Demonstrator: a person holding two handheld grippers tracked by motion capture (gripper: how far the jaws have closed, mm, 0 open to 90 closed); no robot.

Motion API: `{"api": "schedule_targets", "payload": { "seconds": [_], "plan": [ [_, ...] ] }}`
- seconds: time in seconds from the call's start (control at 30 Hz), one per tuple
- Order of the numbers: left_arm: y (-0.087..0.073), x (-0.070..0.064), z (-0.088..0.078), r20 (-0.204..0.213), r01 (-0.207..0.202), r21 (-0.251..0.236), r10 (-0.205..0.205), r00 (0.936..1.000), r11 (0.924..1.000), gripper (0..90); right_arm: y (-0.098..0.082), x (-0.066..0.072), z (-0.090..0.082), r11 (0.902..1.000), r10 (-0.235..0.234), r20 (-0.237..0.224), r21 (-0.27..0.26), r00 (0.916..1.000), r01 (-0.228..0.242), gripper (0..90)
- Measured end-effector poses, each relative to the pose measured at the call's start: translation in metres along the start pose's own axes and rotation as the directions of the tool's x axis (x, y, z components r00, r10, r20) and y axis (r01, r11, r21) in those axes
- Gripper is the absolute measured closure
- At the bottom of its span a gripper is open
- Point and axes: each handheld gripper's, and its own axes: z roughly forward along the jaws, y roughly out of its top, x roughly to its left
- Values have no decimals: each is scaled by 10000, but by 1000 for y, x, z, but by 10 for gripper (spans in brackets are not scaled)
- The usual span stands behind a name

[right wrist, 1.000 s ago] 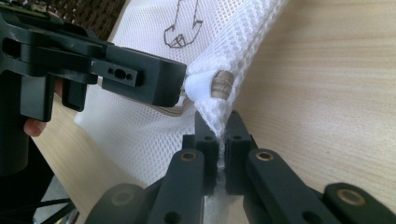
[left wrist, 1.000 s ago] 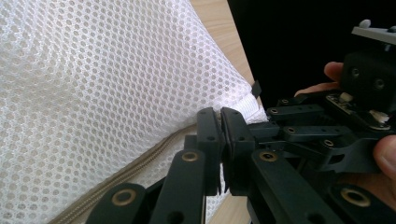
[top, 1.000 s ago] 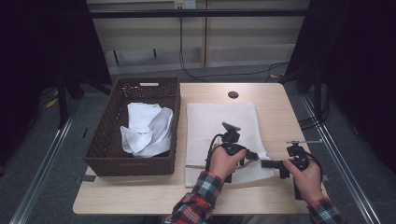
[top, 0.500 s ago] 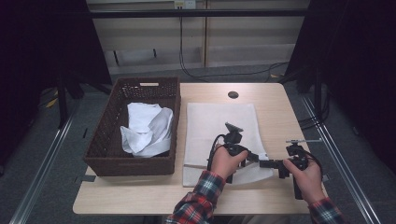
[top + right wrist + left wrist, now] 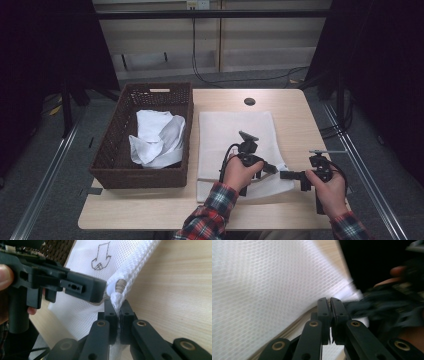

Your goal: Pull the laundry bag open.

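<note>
The mesh bag (image 5: 235, 145) lies flat on the worktop (image 5: 295, 110), just right of the basket (image 5: 111, 150), with its near right corner lifted and drawn toward the person. The right claw (image 5: 119, 308) is closed on that corner: in the right gripper view the white netting bunches between its jaws, right by the zip end (image 5: 120, 285), and its jaws have just been closing after a brief opening. The left claw (image 5: 330, 302) sits close beside it at the same corner, jaws pressed together; in its own view the fabric edge runs under the tips, and it seems pinched there, though I cannot tell for sure what it grips.

As I judge it, the work is at an early stage: both claws are set at the zip corner, but the bag looks flat and empty, and whether the zip has opened at all I cannot tell. Left to do, by my reading, is opening it and loading the white cloth (image 5: 157, 137), which lies crumpled in the basket, well apart from both claws.

A small dark disc (image 5: 249, 101) sits at the far edge of the worktop, out of the way. The main hindrance is that the two claws crowd each other at one small corner
</note>
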Motion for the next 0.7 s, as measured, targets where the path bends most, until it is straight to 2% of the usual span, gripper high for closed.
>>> {"api": "schedule_targets", "payload": {
  "seconds": [0.03, 0.07, 0.1, 0.13, 0.2, 0.23, 0.27, 0.3, 0.33, 0.4, 0.57, 0.6, 0.67, 0.7],
  "plan": [
    [-1, 4, -1, 54, 135, -37, -135, 9999, 9999, 873, 1, -1, -3, 9999, -96, 244, -99, 9997, 98, 879],
    [-2, 10, -3, 531, 405, -56, -401, 9978, 9992, 873, 2, -4, -6, 9996, 52, 270, -263, 9996, -45, 879],
    [-3, 13, -3, 676, 642, -14, -640, 9957, 9979, 873, 3, -7, -9, 9993, 195, 106, -336, 9998, -191, 879],
    [-4, 14, -3, 590, 561, -17, -559, 9967, 9984, 872, 3, -10, -10, 9989, 349, 1, -318, 9994, -348, 878],
    [-4, 12, -1, 275, 447, 118, -451, 9986, 9989, 872, 1, -10, -7, 9994, 286, 101, -193, 9995, -284, 878],
    [-4, 13, -1, 312, 400, 111, -404, 9987, 9991, 872, 1, -9, -5, 9997, 186, 235, -169, 9996, -182, 878],
    [-4, 14, -2, 486, 535, 46, -537, 9974, 9986, 872, 2, -8, -5, 9997, 159, 228, -204, 9996, -155, 878],
    [-4, 15, -4, 706, 563, -10, -560, 9959, 9984, 872, 2, -8, -7, 9995, 233, 119, -201, 9997, -231, 878],
    [-3, 15, -5, 753, 615, -73, -608, 9953, 9981, 871, 2, -9, -8, 9994, 259, 62, -230, 9996, -258, 878],
    [-3, 16, -9, 657, 488, 5, -488, 9966, 9988, 869, 2, -12, -8, 9991, 357, -93, -220, 9993, -359, 878],
    [-4, 17, -14, 831, 553, -175, -536, 9951, 9983, 866, 3, -10, -10, 9992, 270, -31, -278, 9996, -271, 877],
    [-4, 17, -15, 682, 542, -163, -529, 9963, 9984, 866, 4, -10, -11, 9990, 348, -92, -268, 9994, -350, 877],
    [-5, 20, -17, 586, 598, -224, -584, 9966, 9980, 868, 4, -10, -12, 9991, 250, 189, -350, 9995, -243, 878],
    [-5, 22, -19, 693, 661, -227, -644, 9955, 9976, 865, 4, -12, -13, 9988, 320, 121, -368, 9994, -315, 877]
  ]
}}
